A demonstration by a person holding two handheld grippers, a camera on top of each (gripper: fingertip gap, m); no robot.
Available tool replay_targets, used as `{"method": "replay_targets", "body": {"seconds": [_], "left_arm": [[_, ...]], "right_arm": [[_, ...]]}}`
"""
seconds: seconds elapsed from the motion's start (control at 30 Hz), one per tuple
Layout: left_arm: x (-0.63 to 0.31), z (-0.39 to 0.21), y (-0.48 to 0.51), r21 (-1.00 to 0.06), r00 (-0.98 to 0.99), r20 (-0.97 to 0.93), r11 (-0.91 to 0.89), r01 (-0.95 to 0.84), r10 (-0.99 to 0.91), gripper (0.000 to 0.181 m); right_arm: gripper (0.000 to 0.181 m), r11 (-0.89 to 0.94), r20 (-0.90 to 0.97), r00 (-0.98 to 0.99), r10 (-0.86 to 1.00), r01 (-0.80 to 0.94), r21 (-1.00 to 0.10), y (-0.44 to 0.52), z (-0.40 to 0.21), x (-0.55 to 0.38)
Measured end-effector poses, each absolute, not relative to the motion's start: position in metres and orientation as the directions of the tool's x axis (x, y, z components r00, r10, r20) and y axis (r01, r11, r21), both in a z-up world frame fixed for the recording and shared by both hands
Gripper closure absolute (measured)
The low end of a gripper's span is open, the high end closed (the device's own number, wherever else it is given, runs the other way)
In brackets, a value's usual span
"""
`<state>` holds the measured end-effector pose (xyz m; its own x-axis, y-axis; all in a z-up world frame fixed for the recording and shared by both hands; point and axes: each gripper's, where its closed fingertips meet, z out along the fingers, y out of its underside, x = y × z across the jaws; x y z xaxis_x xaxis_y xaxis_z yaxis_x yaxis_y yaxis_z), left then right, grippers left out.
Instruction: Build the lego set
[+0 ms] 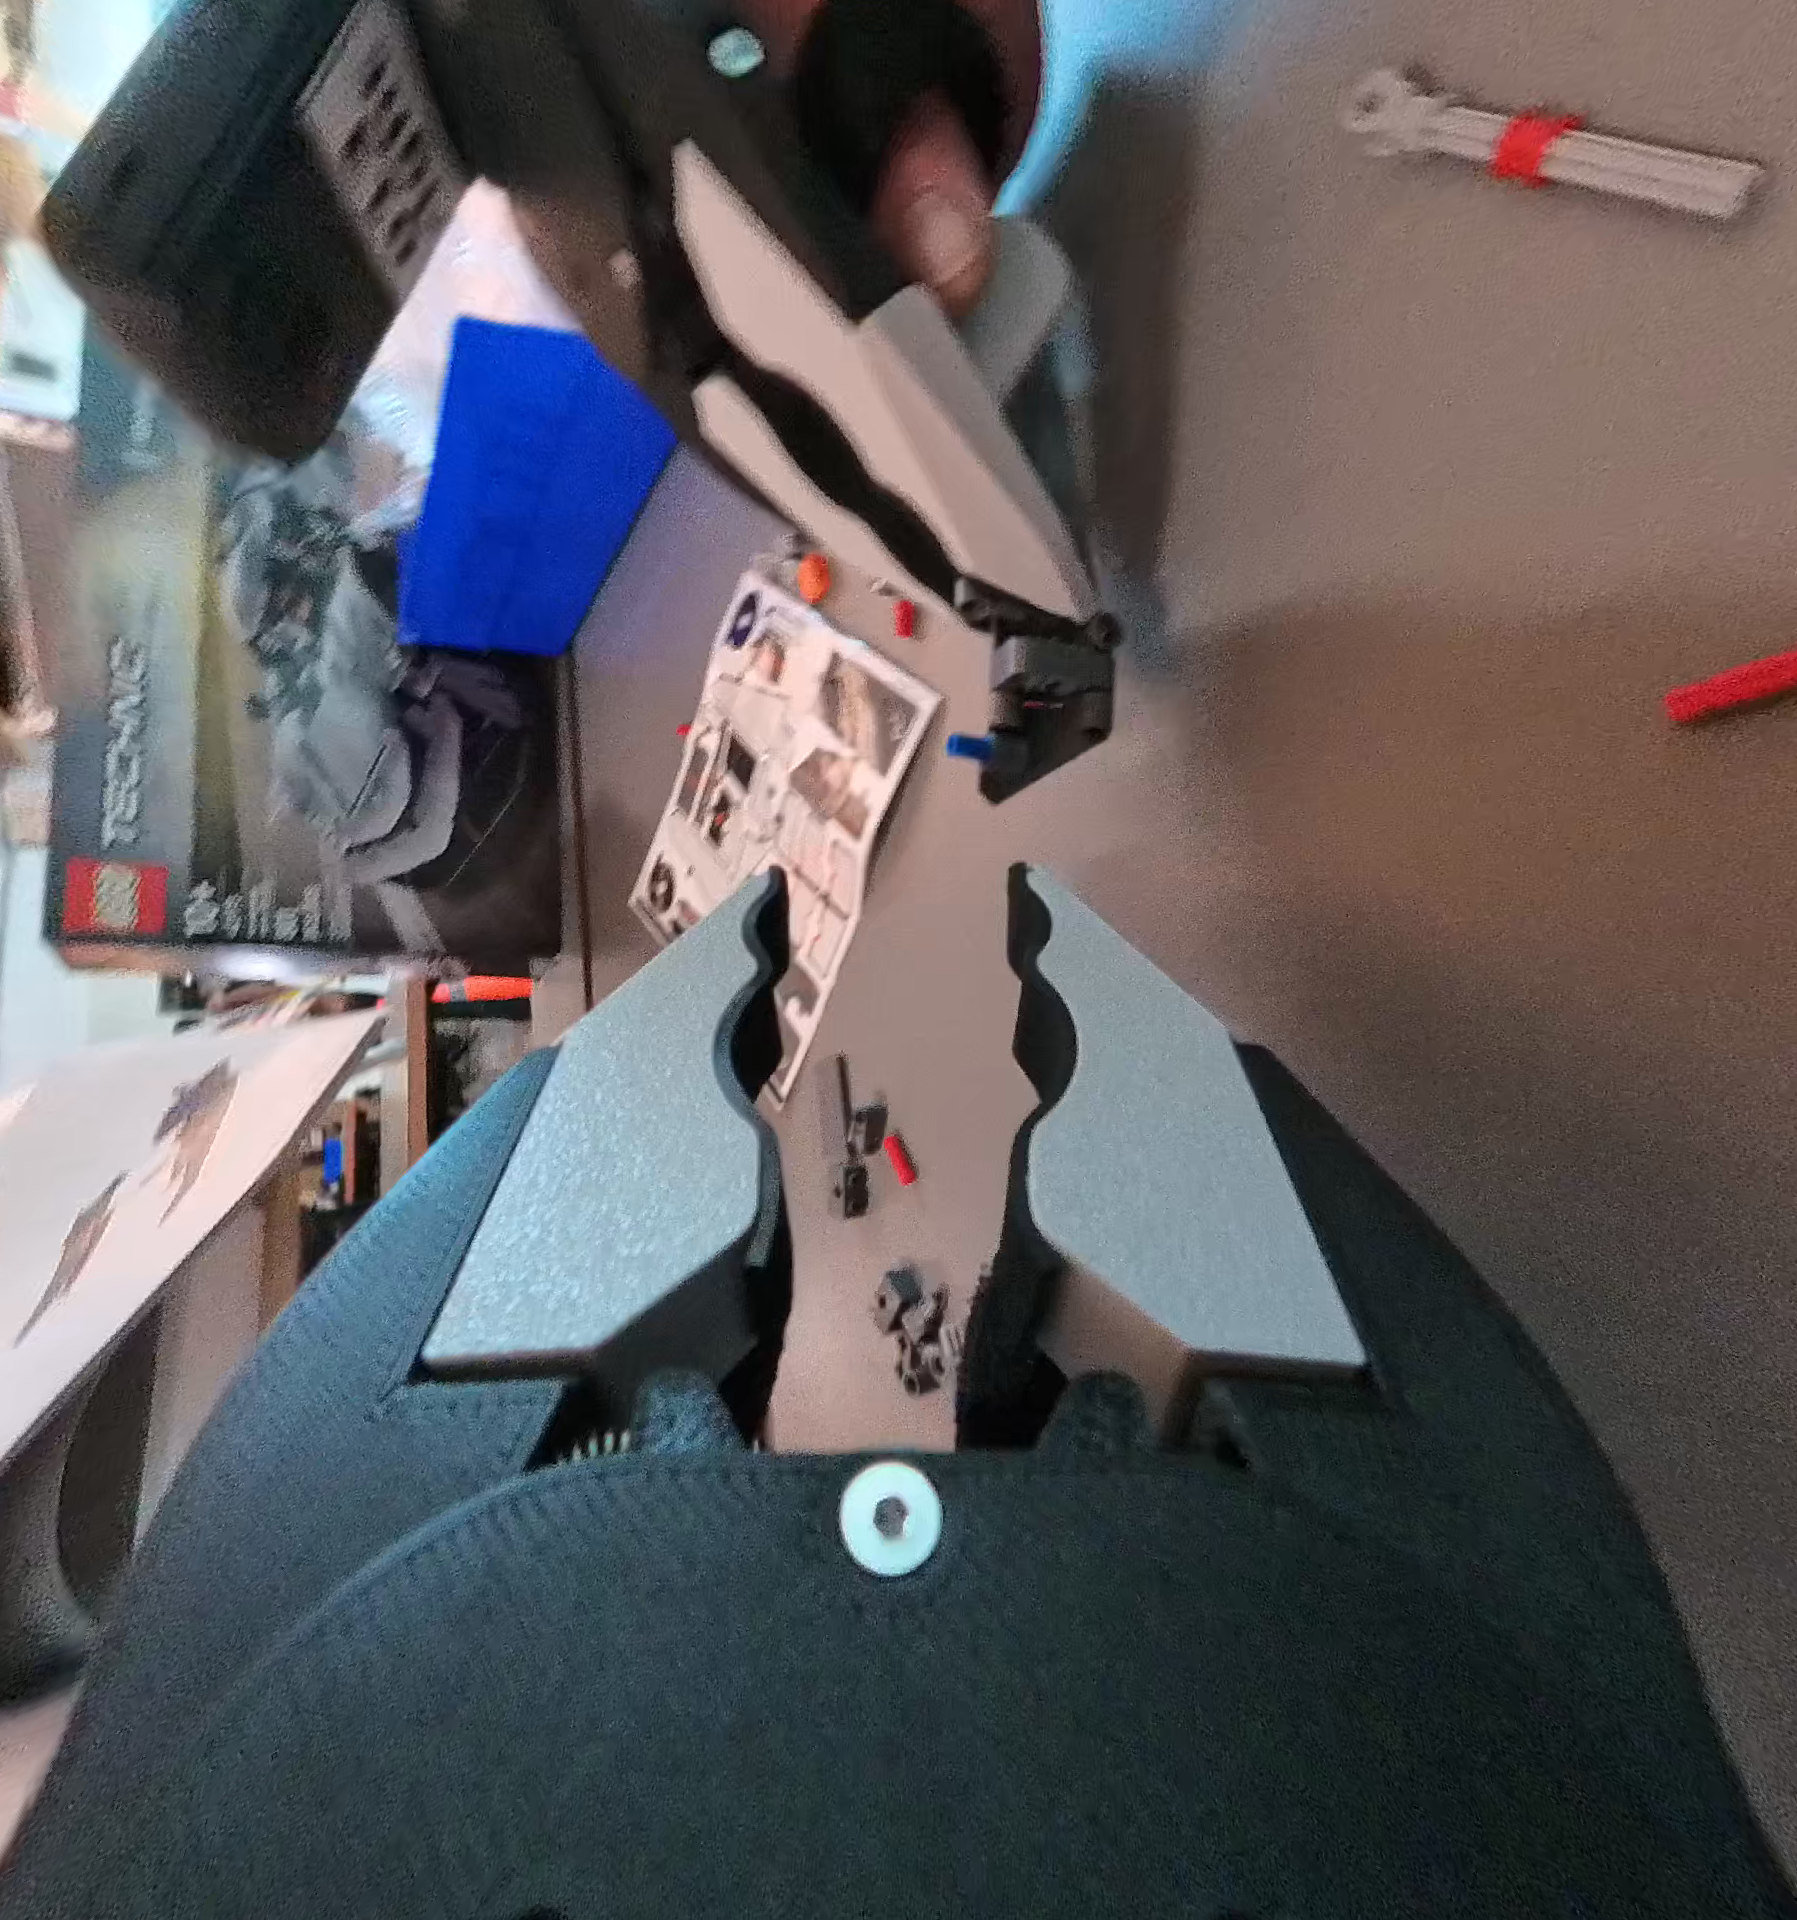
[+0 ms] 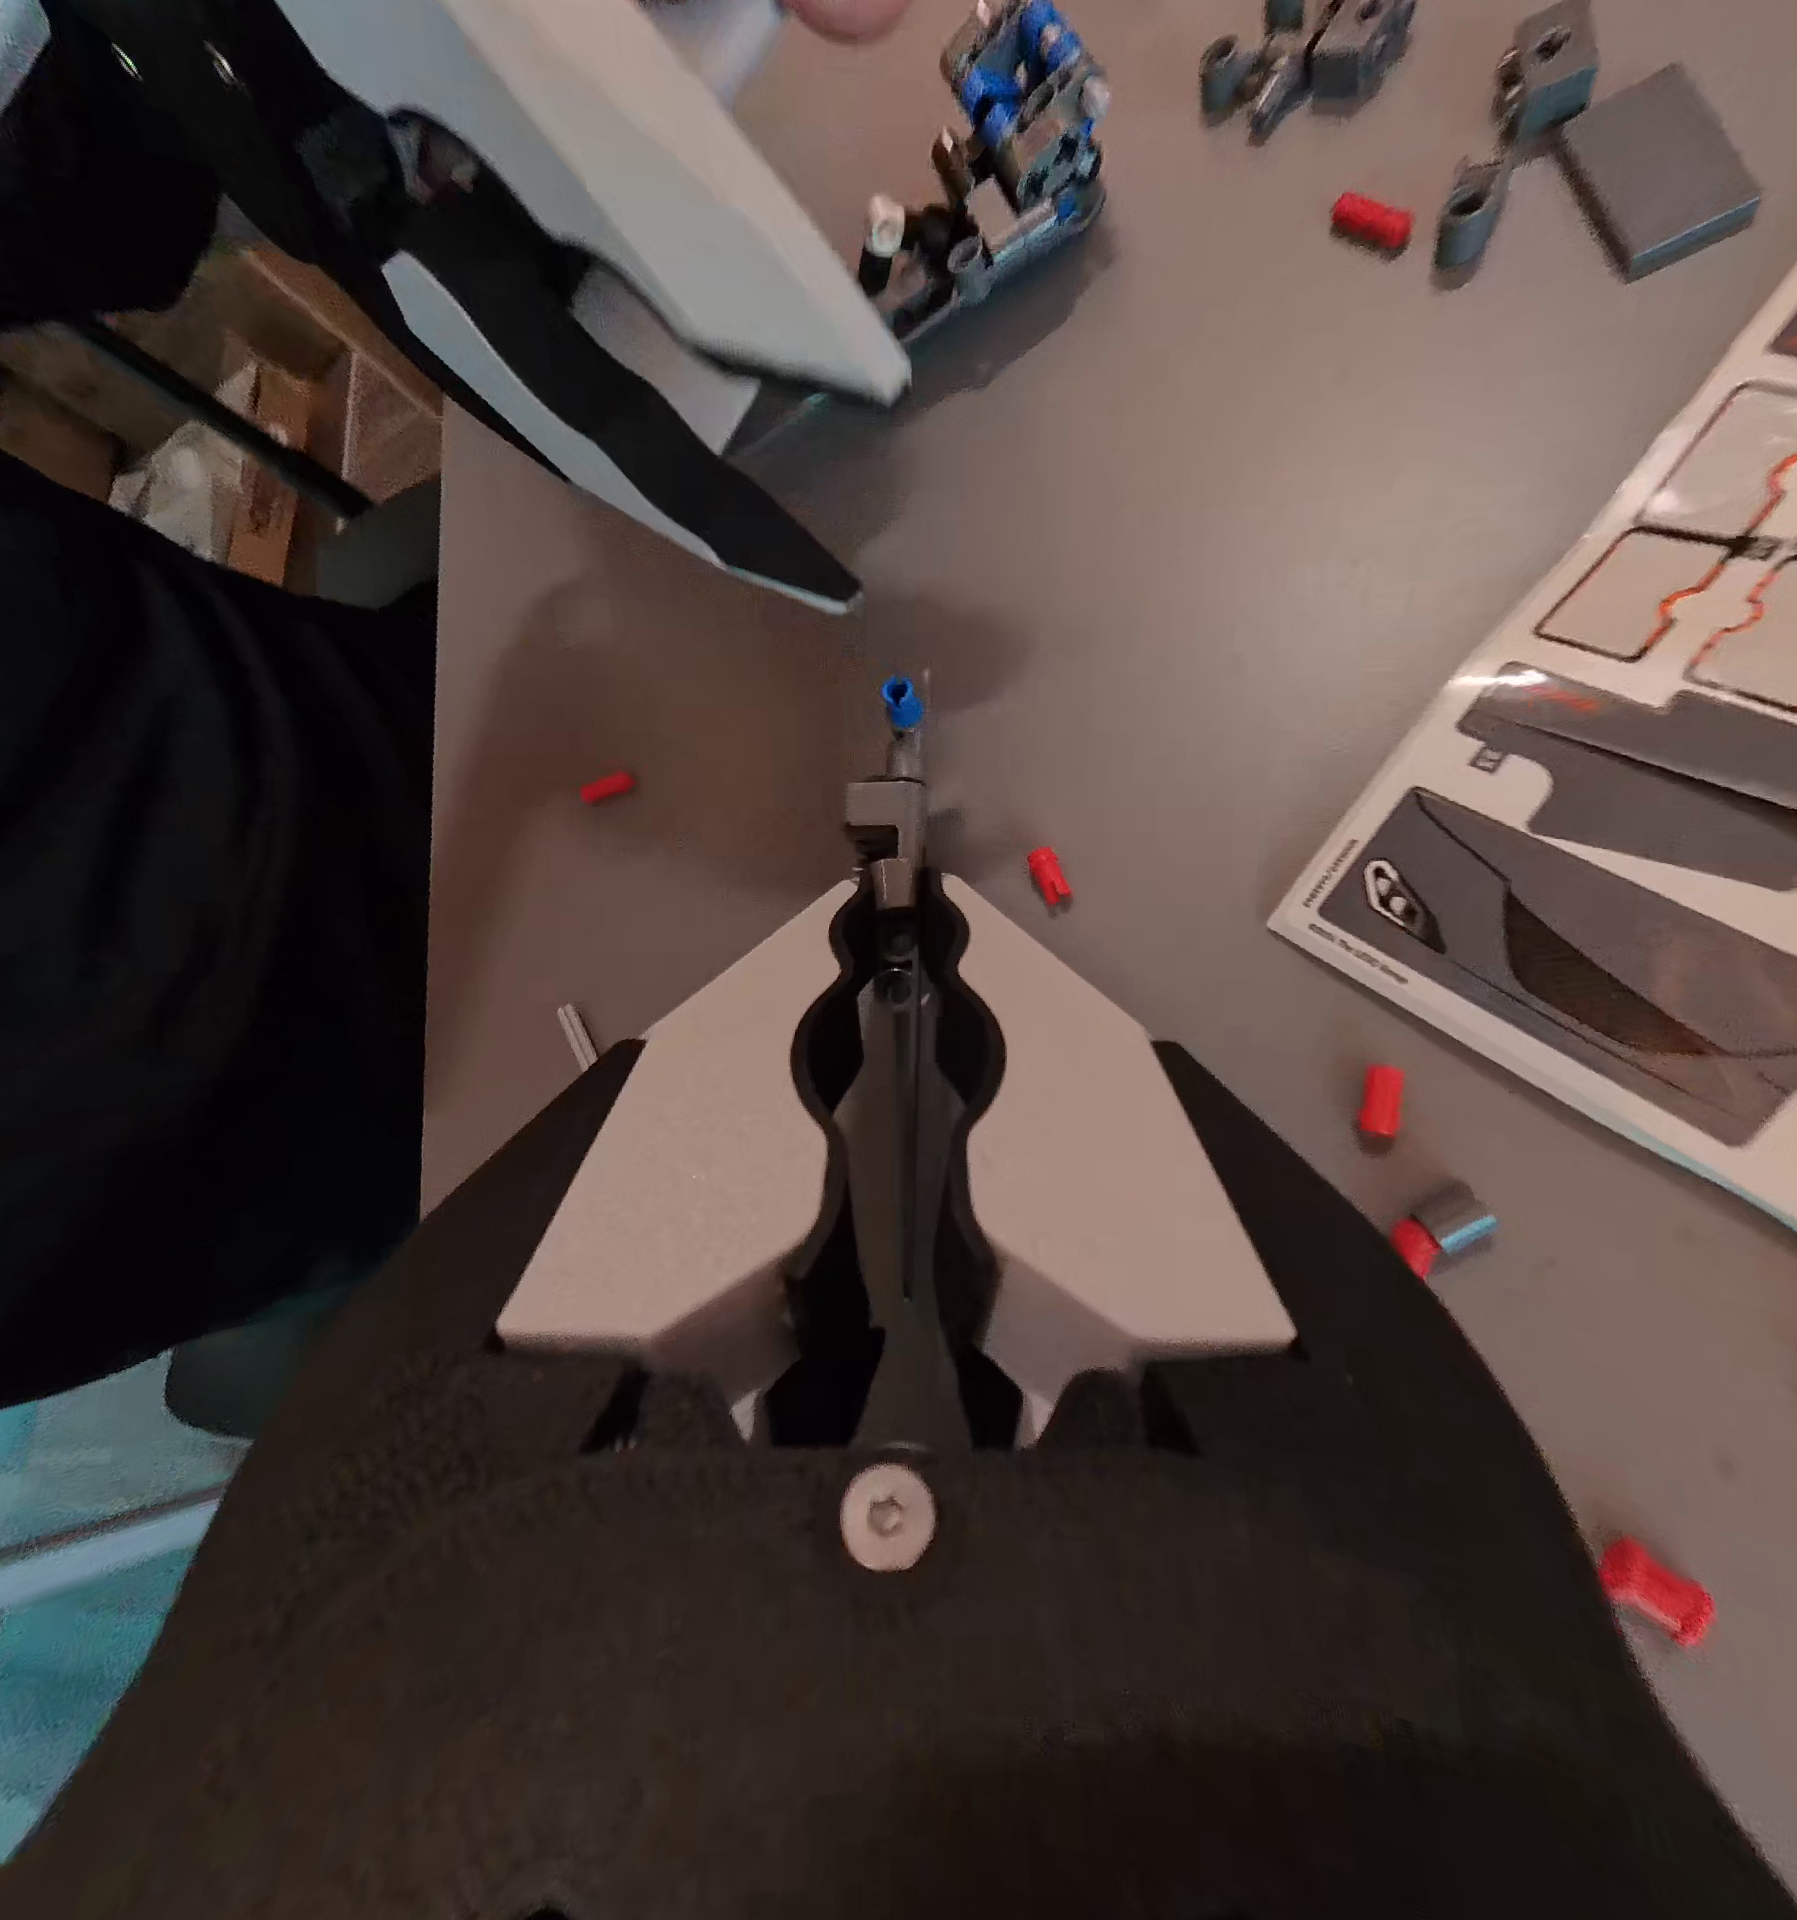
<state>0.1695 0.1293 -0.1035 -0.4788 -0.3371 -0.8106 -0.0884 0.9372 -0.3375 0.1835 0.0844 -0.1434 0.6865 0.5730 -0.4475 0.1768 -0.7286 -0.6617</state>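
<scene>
Spread left gripper (image 1: 894, 914) holds nothing; only the right view shows right gripper (image 2: 899, 894) pinching dark piece (image 2: 889, 821).

Dark grey lego piece (image 2: 896, 831) (blue pin at tip) clamped above the table.

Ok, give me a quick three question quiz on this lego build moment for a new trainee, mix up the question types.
1. True or false: the right gripper is shut on a dark lego assembly tipped with a blue pin.
2. The left gripper is: A) open and empty, B) shut on a red pin, C) shut on the sticker sheet.
3. Fill in: the loose pins scattered on the grey table, such as the one near the sticker sheet, are mostly ____ in colour.

Key: 1 true; 2 A; 3 red.
</scene>
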Motion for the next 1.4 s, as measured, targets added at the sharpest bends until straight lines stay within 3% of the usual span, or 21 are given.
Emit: {"method": "replay_targets", "body": {"seconds": [0.2, 0.37, 0.5, 0.77, 0.9, 1.0, 1.07, 1.13, 1.23, 1.4], "left_arm": [[0.163, -0.071, 0.157, -0.58, -0.356, -0.71, 0.791, -0.194, -0.608, 0.141], [0.16, -0.039, 0.162, -0.83, -0.321, -0.462, 0.531, -0.171, -0.827, 0.14], [0.161, -0.018, 0.158, -0.941, -0.336, -0.267, 0.319, -0.111, -0.903, 0.137], [0.164, 0.01, 0.156, -0.998, -0.377, -0.048, 0.058, -0.016, -0.925, 0.14], [0.161, 0.014, 0.152, -1.0, -0.412, -0.02, 0.018, 0.008, -0.911, 0.159], [0.16, 0.014, 0.15, -1.0, -0.438, 0.004, -0.008, 0.008, -0.899, 0.162], [0.159, 0.015, 0.149, -1.0, -0.44, -0.004, -0.007, 0.022, -0.898, 0.166], [0.157, 0.019, 0.151, -0.999, -0.428, -0.029, 0.013, 0.039, -0.903, 0.169], [0.154, 0.022, 0.154, -0.997, -0.411, -0.074, 0.061, 0.045, -0.908, 0.178], [0.157, 0.013, 0.153, -0.98, -0.376, -0.185, 0.199, 0.002, -0.908, 0.178]], "right_arm": [[0.176, -0.55, -0.343, 0.735, 0.586, 0.049, -0.834, 0.106, -0.094, 0.187], [0.176, -0.361, -0.299, 0.745, 0.597, -0.084, -0.929, 0.132, -0.05, 0.178], [0.175, -0.216, -0.276, 0.731, 0.623, -0.178, -0.96, 0.145, -0.017, 0.168], [0.175, -0.118, -0.246, 0.725, 0.644, -0.223, -0.968, 0.159, -0.003, 0.153], [0.175, -0.113, -0.244, 0.703, 0.668, -0.227, -0.967, 0.157, -0.003, 0.147], [0.175, -0.114, -0.236, 0.705, 0.668, -0.216, -0.97, 0.156, -0.003, 0.146], [0.175, -0.134, -0.235, 0.731, 0.64, -0.195, -0.972, 0.158, -0.008, 0.148], [0.162, -0.151, -0.234, 0.753, 0.615, -0.179, -0.972, 0.158, -0.012, 0.152], [0.161, -0.135, -0.171, 0.799, 0.577, -0.113, -0.984, 0.155, -0.012, 0.158], [0.162, -0.089, -0.013, 0.859, 0.512, 0.038, -0.995, 0.151, 0.003, 0.173]]}}
